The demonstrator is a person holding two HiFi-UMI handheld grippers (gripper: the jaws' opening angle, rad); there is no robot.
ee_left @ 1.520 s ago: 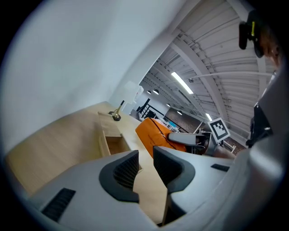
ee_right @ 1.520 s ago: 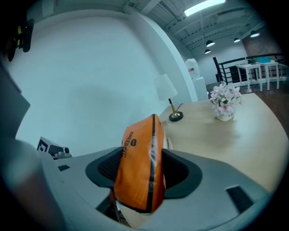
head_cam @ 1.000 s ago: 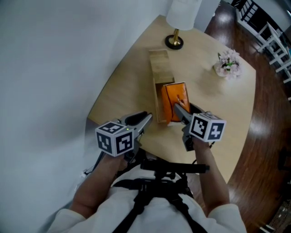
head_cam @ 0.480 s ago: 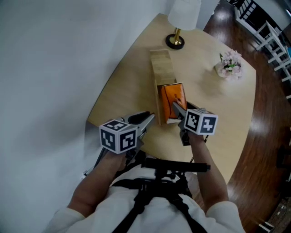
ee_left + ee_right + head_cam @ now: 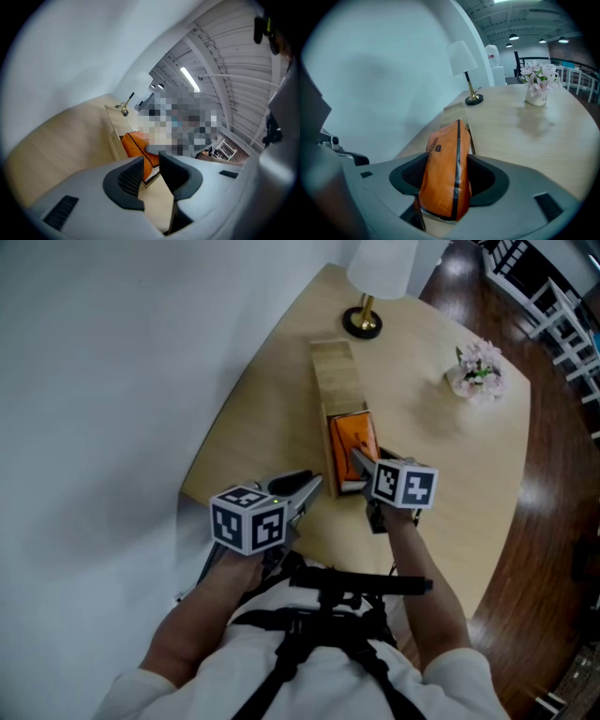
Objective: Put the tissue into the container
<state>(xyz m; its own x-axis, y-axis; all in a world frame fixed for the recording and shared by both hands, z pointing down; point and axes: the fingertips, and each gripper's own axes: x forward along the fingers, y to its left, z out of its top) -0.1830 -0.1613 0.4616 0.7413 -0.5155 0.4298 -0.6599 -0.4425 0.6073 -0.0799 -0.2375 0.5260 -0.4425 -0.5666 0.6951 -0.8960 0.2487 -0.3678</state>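
The orange tissue pack stands on edge in the open near end of the long wooden container. My right gripper is shut on the pack's near end. In the right gripper view both pads press the pack, and the container stretches away behind it. My left gripper hovers just left of the container's near corner and touches nothing. In the left gripper view its jaws stand a narrow gap apart with nothing between them, and the pack and the container lie beyond.
A white-shaded lamp on a brass base stands past the container's far end. A small vase of pale flowers sits at the table's right. A white wall runs along the left table edge. Dark wooden floor lies beyond the right edge.
My right gripper has swung the pack left and turned it up on edge, so it now sits lower within the container's walls. The left gripper has barely moved.
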